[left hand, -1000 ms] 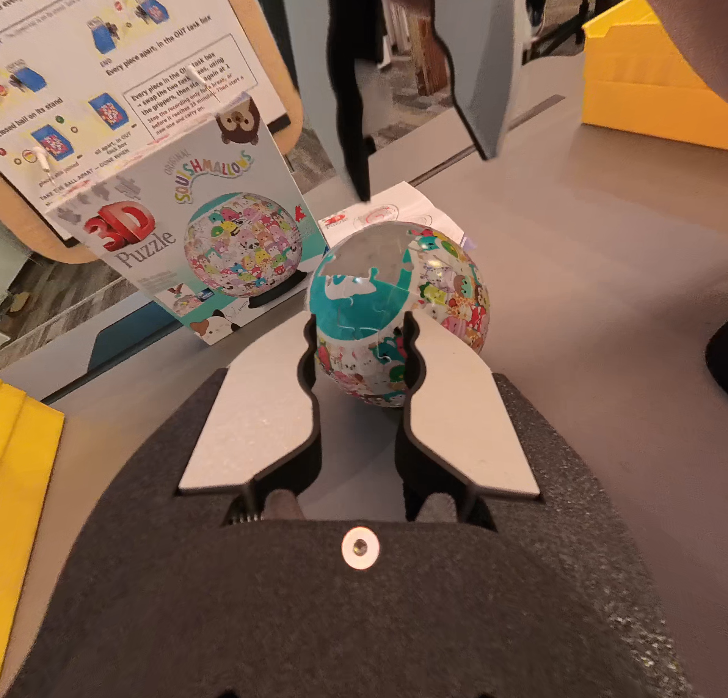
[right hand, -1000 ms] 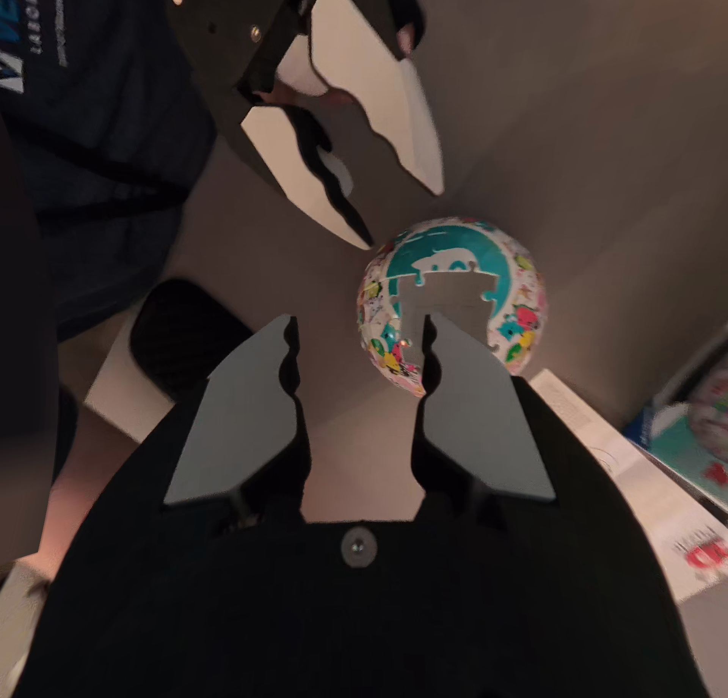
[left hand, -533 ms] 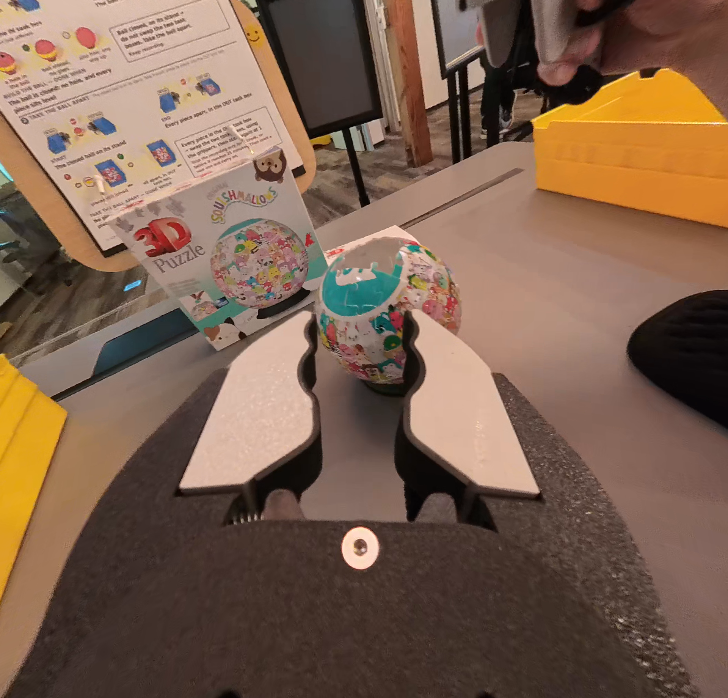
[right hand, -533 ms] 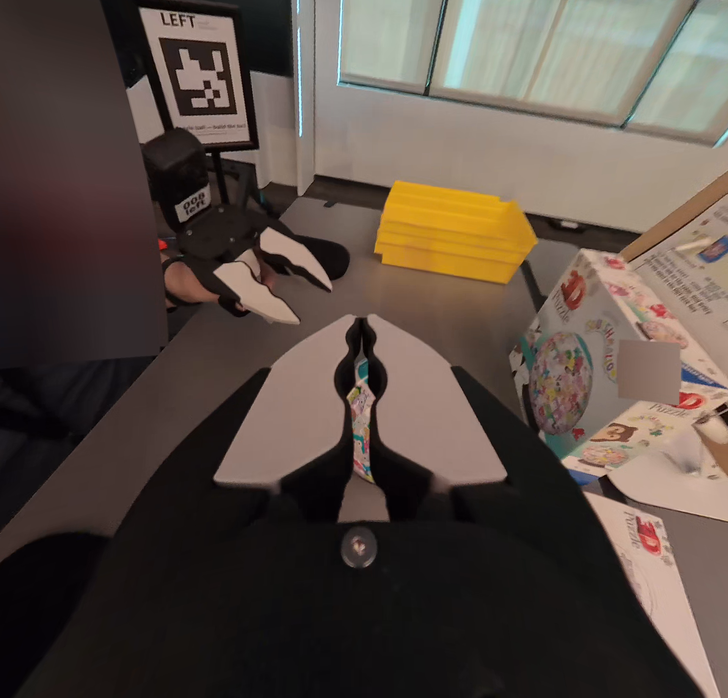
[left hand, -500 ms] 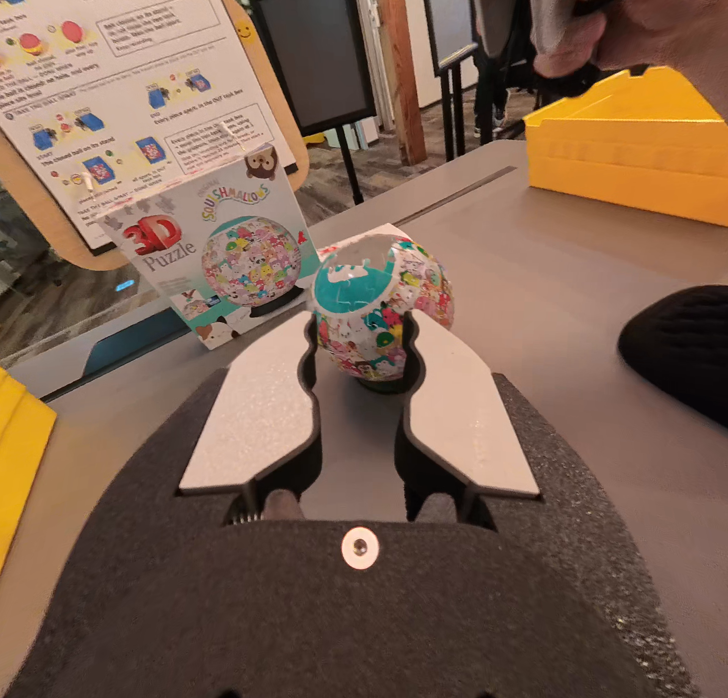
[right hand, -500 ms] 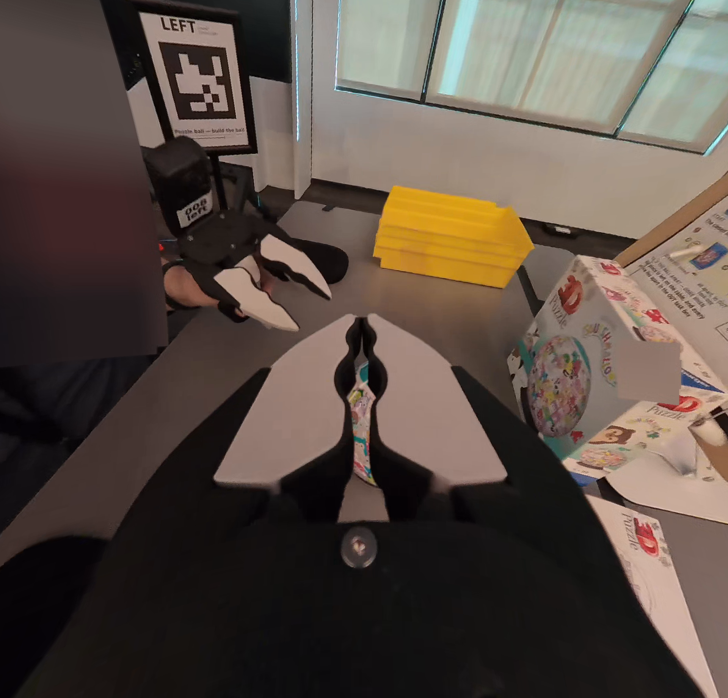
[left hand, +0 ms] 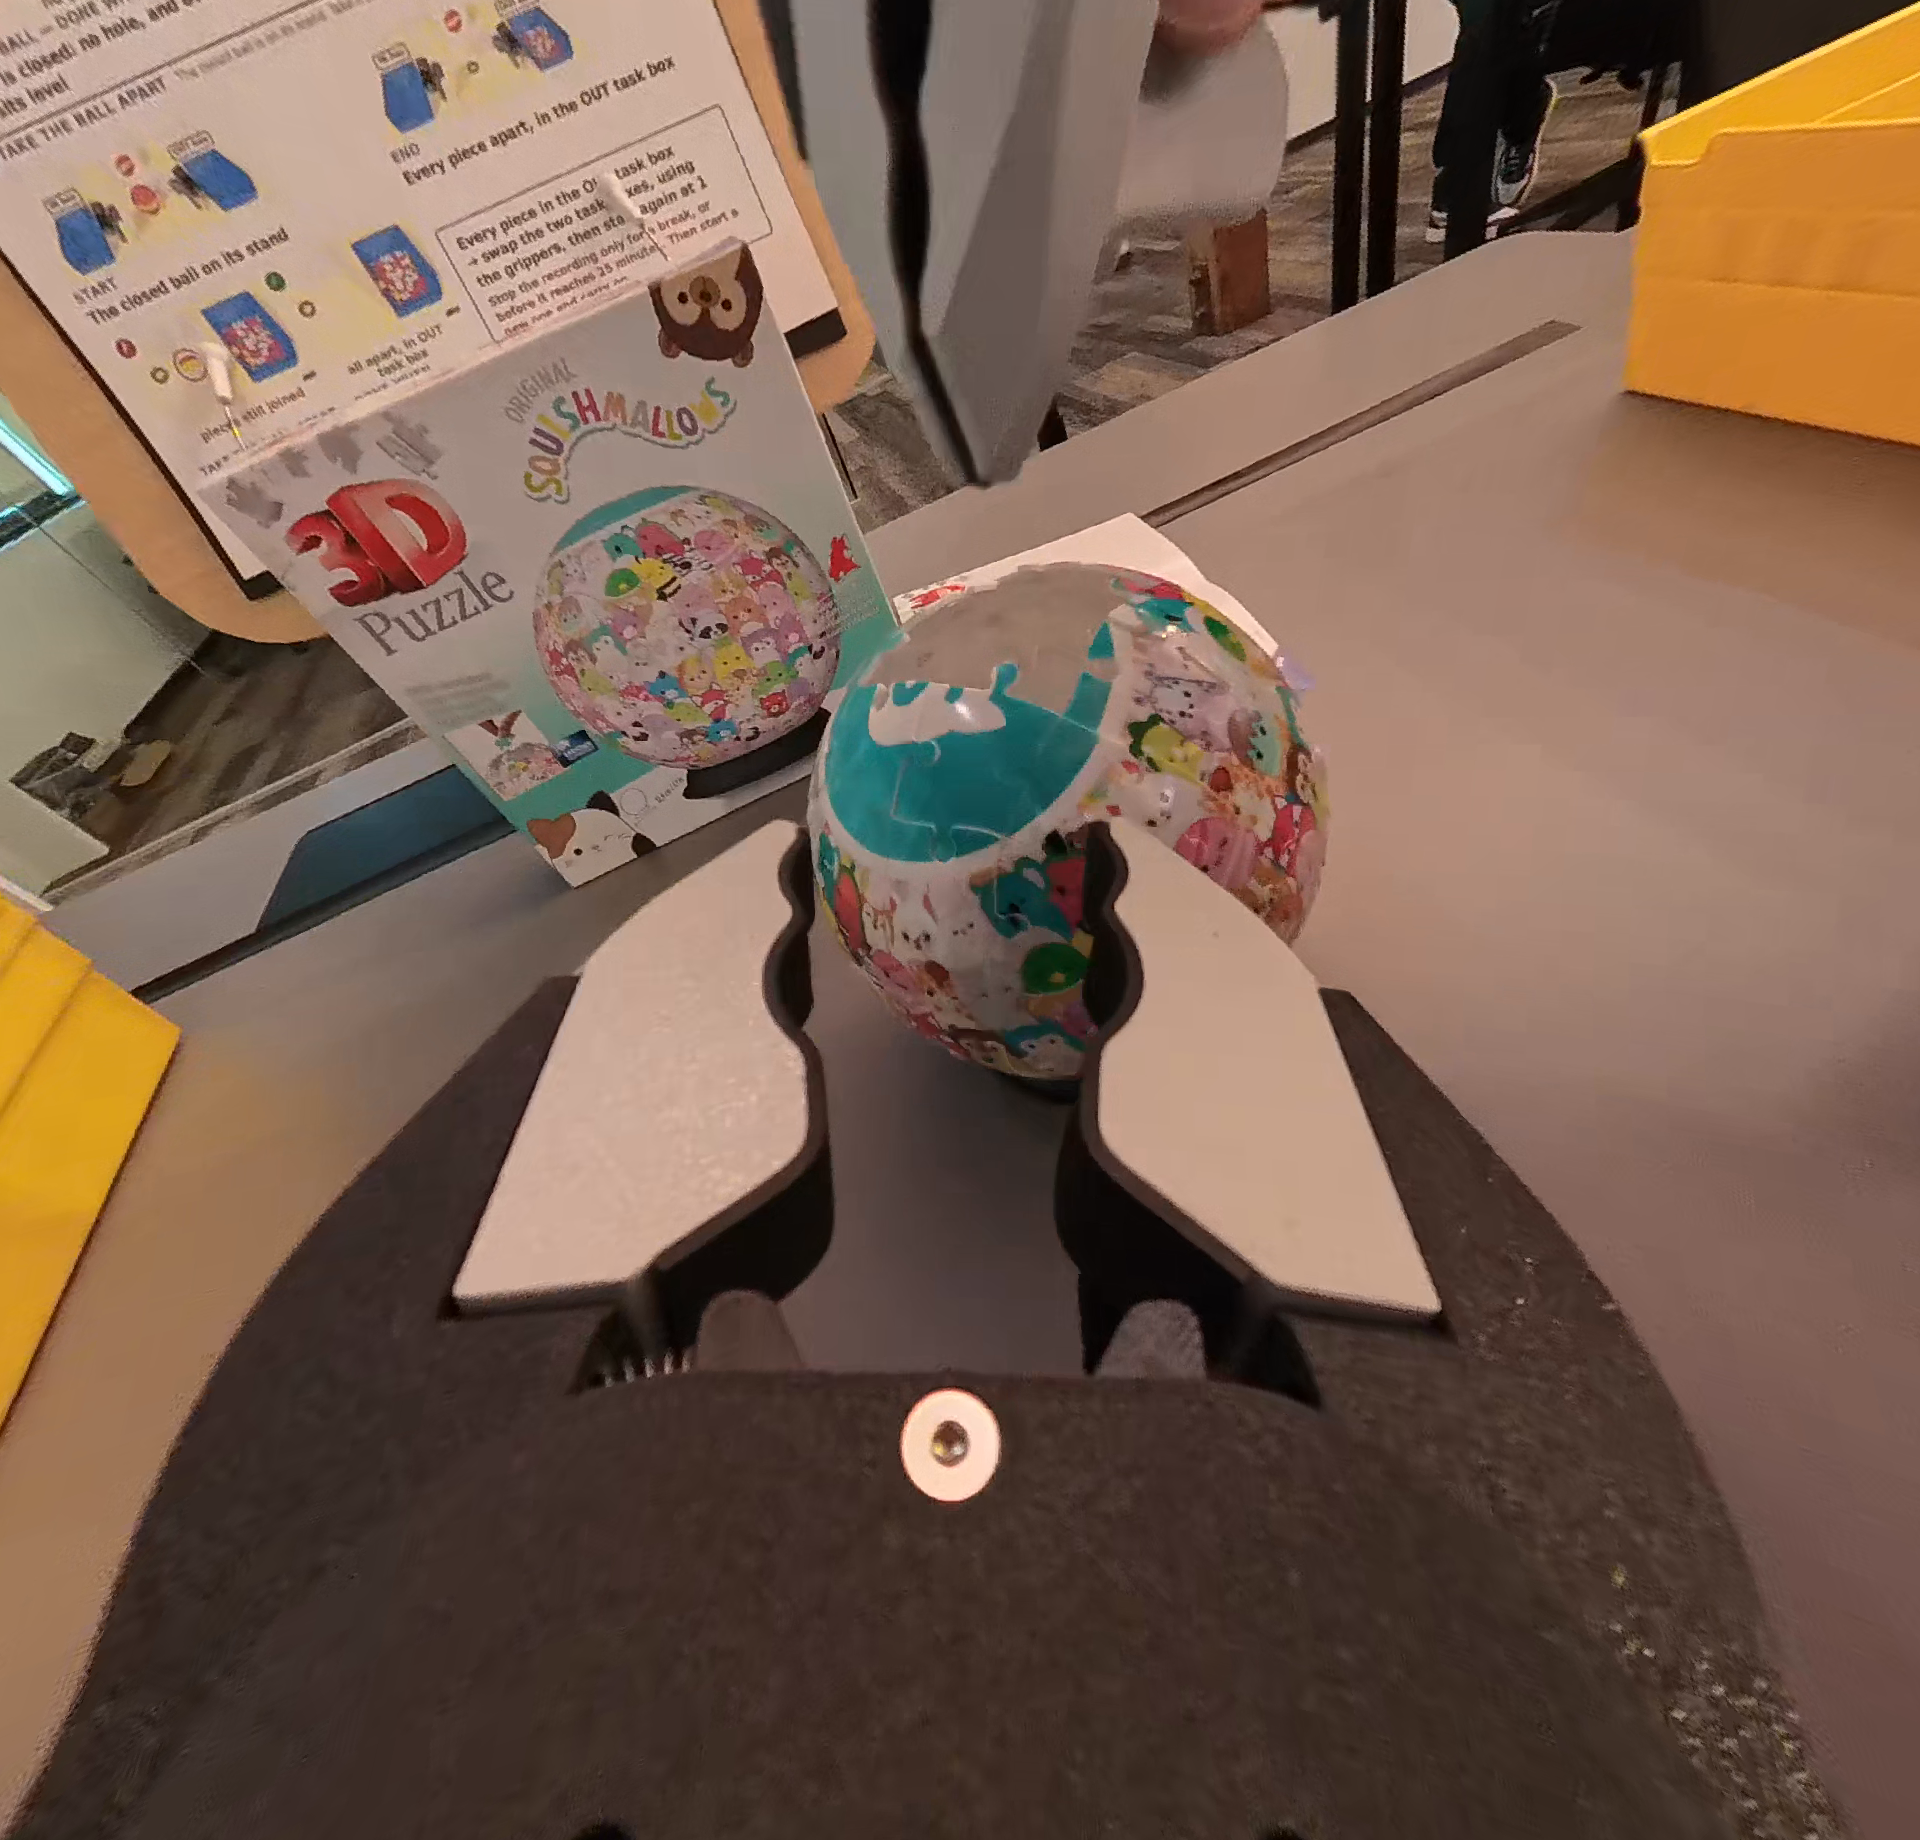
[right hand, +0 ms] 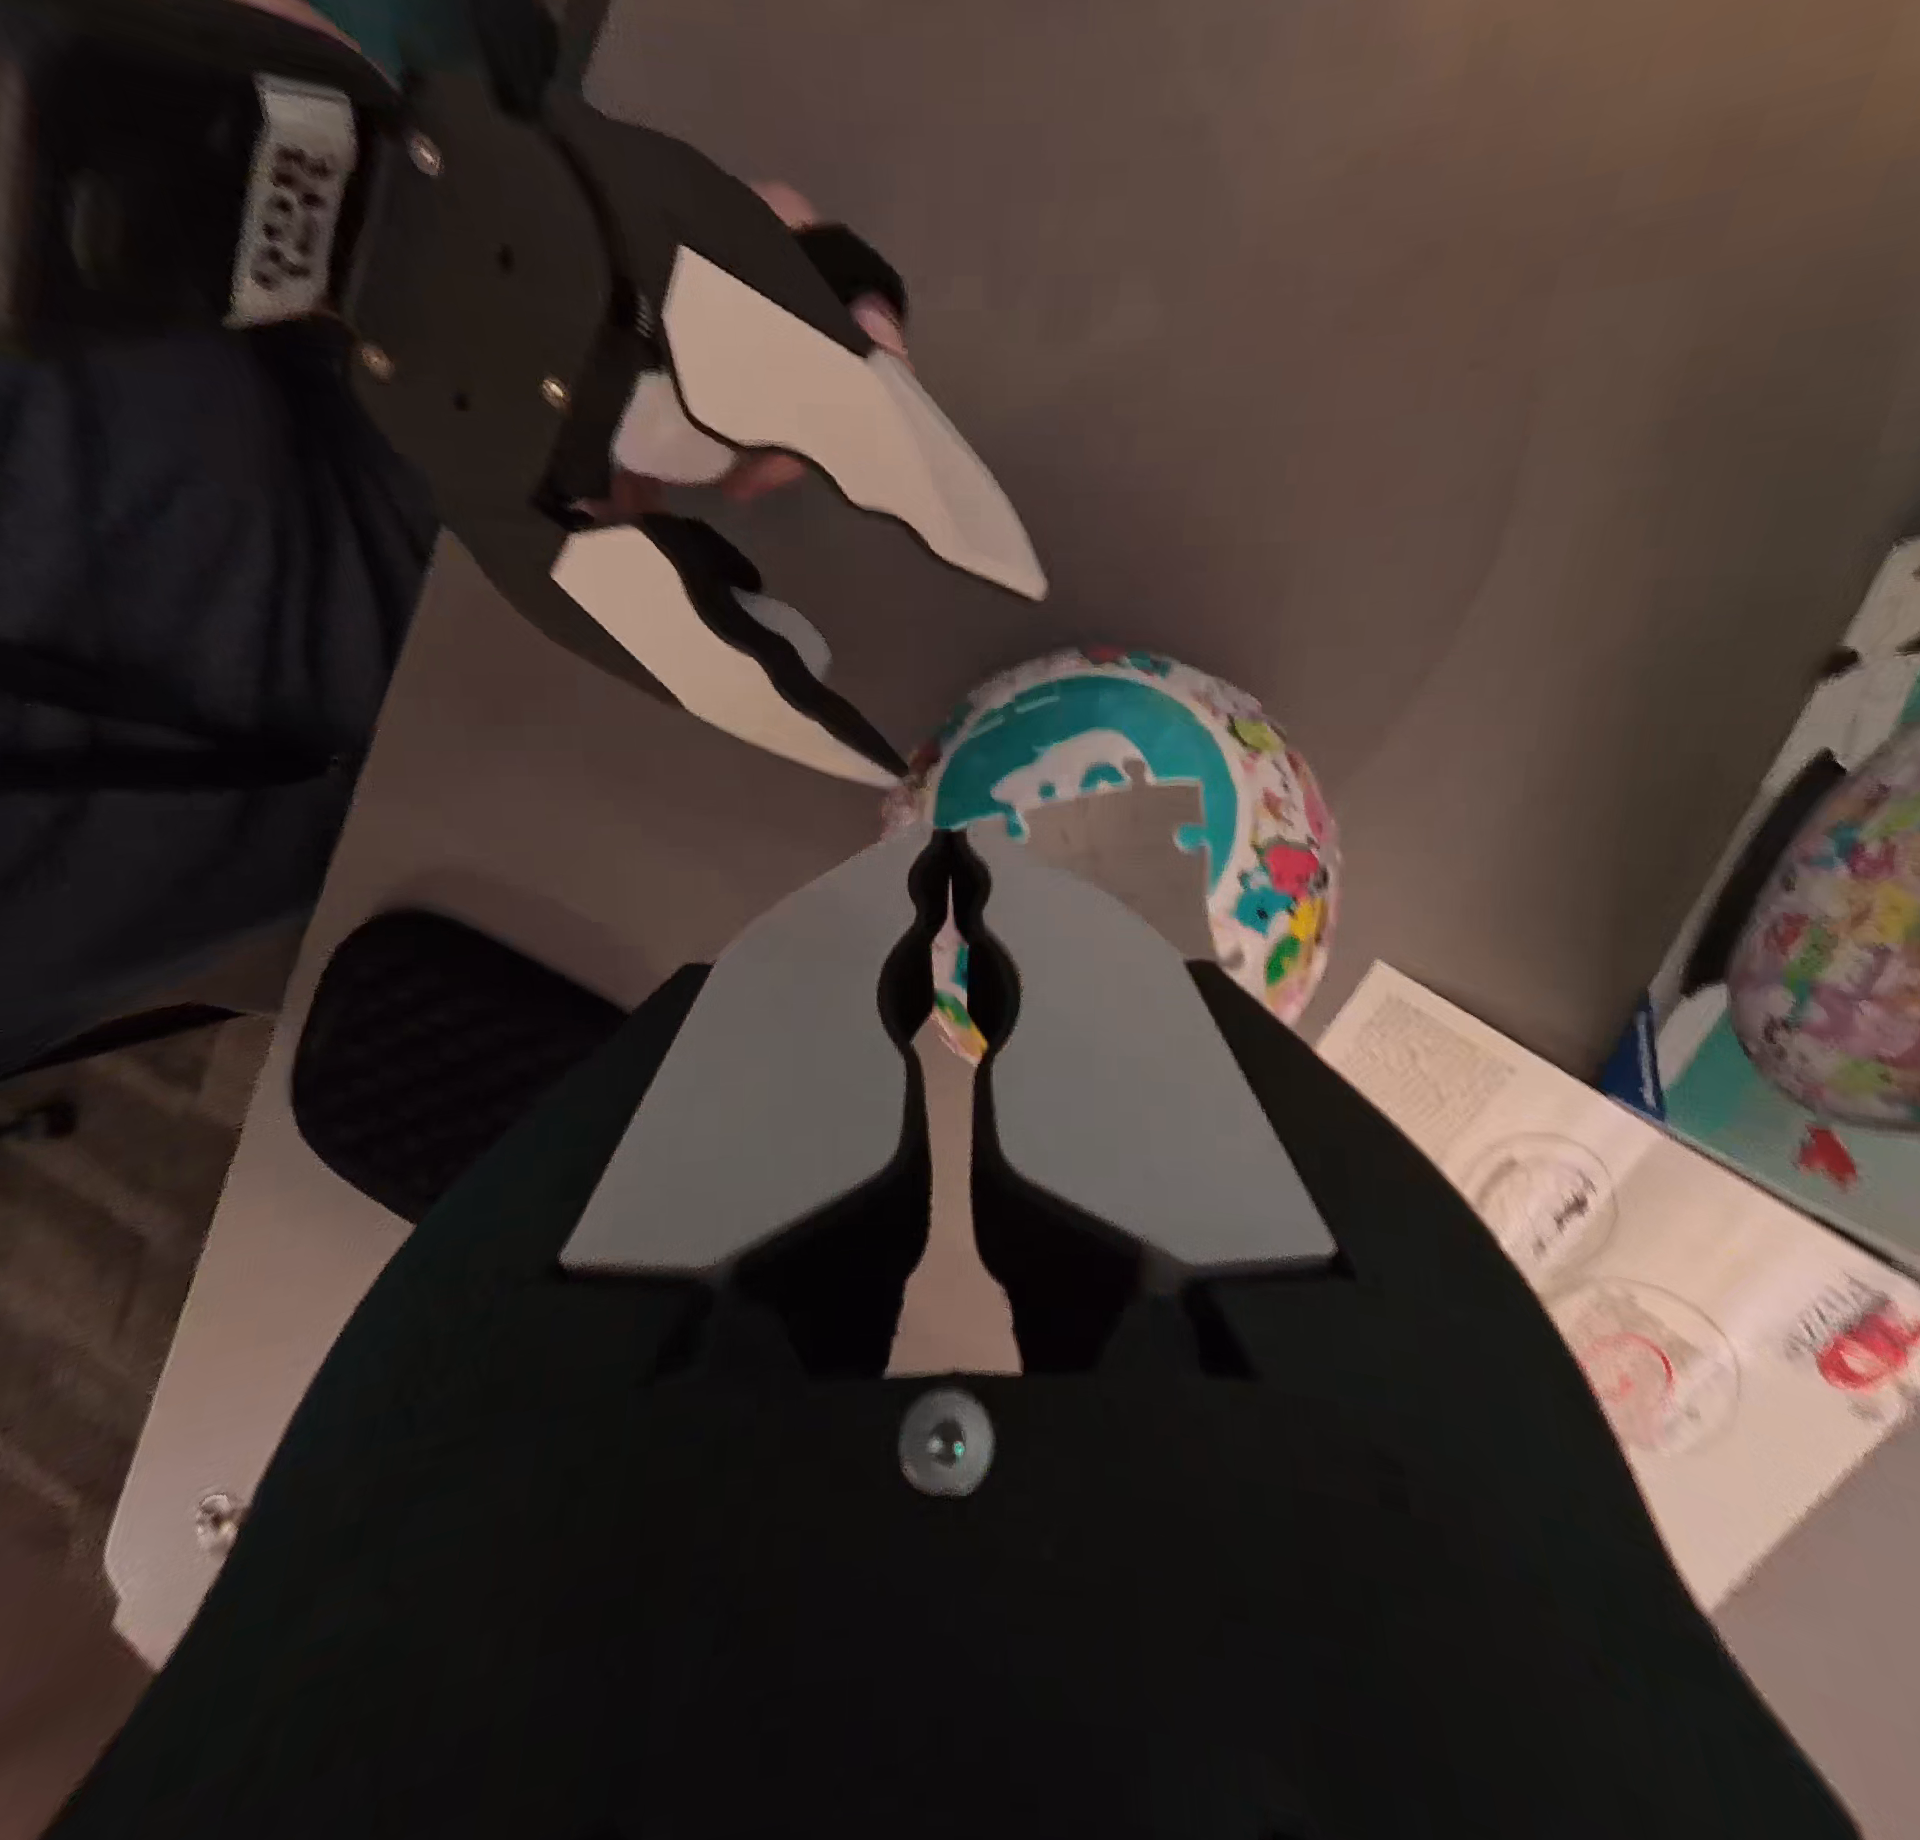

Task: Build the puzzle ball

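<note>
Right tongs (right hand: 951, 860) are pinched on one puzzle piece (right hand: 958, 1001), hovering just above the gap in the single puzzle ball (right hand: 1122, 814) on the desk (right hand: 1351, 336). Left tongs (left hand: 951, 855) are spread wide and hold nothing, one tip touching the ball's rim. From my right tongs the gap lies just ahead and right, so that pair is nearer. One puzzle box (left hand: 561, 595) stands behind.
</note>
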Tool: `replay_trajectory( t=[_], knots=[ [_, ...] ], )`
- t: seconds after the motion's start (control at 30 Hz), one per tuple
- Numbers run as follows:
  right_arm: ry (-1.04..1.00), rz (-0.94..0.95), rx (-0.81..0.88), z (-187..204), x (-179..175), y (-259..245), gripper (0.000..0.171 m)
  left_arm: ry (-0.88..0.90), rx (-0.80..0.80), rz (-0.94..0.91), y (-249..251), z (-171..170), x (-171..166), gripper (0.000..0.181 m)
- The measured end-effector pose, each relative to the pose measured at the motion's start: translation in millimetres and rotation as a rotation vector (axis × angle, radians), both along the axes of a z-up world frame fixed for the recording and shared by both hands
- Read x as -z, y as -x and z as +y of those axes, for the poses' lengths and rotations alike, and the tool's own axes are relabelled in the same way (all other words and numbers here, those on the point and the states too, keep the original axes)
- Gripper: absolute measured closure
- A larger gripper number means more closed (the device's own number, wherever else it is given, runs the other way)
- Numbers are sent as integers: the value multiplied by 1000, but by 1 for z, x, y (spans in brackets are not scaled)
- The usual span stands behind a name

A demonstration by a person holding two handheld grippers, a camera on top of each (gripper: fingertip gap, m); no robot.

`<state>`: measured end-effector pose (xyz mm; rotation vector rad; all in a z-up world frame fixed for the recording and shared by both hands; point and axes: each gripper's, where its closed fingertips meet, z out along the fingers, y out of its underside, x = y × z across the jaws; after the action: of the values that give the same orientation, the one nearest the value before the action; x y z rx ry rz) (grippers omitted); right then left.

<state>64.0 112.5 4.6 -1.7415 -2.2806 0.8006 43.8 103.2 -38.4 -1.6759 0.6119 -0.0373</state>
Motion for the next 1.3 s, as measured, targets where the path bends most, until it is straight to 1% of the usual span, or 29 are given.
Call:
replay_trajectory(
  t=[0.1,0.23,0.33,0.47,0.57,0.63,0.9,1.3],
  knots=[
    [38,-43,-80,-11,9,1,168,-18,9,0,-1,4,-2,132],
    [77,-147,-112,-13,25,-11,147,-22,23,2,-2,5,-4,132],
    [108,-151,-163,-18,31,-13,146,-29,30,10,-3,5,-4,131],
    [103,-207,-176,-15,36,-14,144,-26,45,6,-8,5,-4,129],
    [88,-163,-198,-14,31,-12,141,-30,45,15,-8,5,-4,129],
    [69,-167,-188,-10,31,-12,135,-28,47,17,-9,4,-4,129],
    [127,-251,-188,-9,43,-14,131,-22,52,6,-7,4,-3,129],
    [181,-335,-207,-10,45,-12,136,-46,60,23,-9,4,-5,127]
  ],
)
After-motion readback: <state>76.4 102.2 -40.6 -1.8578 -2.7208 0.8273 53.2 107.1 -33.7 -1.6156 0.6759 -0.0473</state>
